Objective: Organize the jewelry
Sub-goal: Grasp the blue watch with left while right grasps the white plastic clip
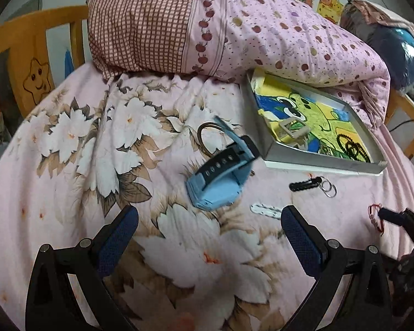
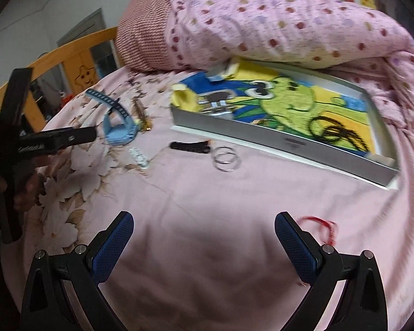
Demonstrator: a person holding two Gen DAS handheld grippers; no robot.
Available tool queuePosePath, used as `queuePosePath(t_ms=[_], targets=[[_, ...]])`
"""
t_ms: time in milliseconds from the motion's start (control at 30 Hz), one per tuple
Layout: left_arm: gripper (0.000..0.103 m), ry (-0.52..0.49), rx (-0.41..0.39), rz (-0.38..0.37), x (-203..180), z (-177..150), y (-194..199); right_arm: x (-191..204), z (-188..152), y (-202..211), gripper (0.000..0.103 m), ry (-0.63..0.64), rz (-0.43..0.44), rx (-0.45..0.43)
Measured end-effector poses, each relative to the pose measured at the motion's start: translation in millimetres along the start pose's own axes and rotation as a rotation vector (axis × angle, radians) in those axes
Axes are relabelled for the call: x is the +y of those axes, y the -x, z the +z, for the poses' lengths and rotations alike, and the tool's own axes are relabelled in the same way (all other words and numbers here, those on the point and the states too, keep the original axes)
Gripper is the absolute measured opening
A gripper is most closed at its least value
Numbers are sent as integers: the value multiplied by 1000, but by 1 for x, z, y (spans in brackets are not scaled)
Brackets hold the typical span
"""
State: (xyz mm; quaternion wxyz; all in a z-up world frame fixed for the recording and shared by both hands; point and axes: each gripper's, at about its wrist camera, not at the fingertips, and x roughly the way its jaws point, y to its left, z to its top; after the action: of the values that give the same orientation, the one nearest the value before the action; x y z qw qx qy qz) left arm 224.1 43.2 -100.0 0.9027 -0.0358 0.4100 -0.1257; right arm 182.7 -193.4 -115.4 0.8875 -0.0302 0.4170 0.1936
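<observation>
Left wrist view: the left gripper [image 1: 209, 223] is hovering over the floral bedsheet [image 1: 77, 143] with its tongs spread wide apart and nothing between them. A light blue watch [image 1: 220, 176] is lying on the sheet just ahead of the tips, its dark strap curling up and over a thin metal bangle [image 1: 204, 135]. A white beaded strip [image 1: 266, 210] is resting just inside the right fingertip. A black clip [image 1: 305, 184] and a pair of silver rings [image 1: 328, 188] are sitting near the front wall of the shallow white box [image 1: 323, 164]. Inside the box, on a yellow cartoon lining, a silver buckle-like piece [image 1: 294, 129] and a black chain [image 1: 350, 146] are lying apart from each other. A red string loop [image 1: 376, 217] is lying at the far right, touching the tip of the right gripper [image 1: 394, 218].

Right wrist view: the right gripper [image 2: 204, 229] is also standing with tongs wide apart, empty, above bare pink sheet. The red string loop [image 2: 324, 227] is showing just beside its right finger, blurred. The left gripper [image 2: 92, 135] is pointing at the watch [image 2: 118, 128]. A folded pink dotted quilt [image 2: 276, 24] is overlapping the box's [image 2: 262, 140] far edge.
</observation>
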Motion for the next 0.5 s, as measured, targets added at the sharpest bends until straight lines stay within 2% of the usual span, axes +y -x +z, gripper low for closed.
queuePosePath(t_ms=[200,233,300,333,400,467,500], targets=[[101,-12,-5,-62,9,12,-7,19,12,-22,101,72,42,6],[101,-17,-6,-68,9,13,-7,21,15,-25,99,82,46,2],[100,-32,-7,-95,10,15,-10,27,20,-31,86,105,50,2],[99,-39,-11,-103,11,16,-12,29,23,-35,83,114,58,5],[93,-62,-16,-124,11,18,-14,33,28,-42,73,127,73,10],[77,-83,-20,-142,10,20,-16,37,33,-48,67,141,88,15],[73,-96,-18,-152,10,21,-17,39,34,-51,61,148,92,16]])
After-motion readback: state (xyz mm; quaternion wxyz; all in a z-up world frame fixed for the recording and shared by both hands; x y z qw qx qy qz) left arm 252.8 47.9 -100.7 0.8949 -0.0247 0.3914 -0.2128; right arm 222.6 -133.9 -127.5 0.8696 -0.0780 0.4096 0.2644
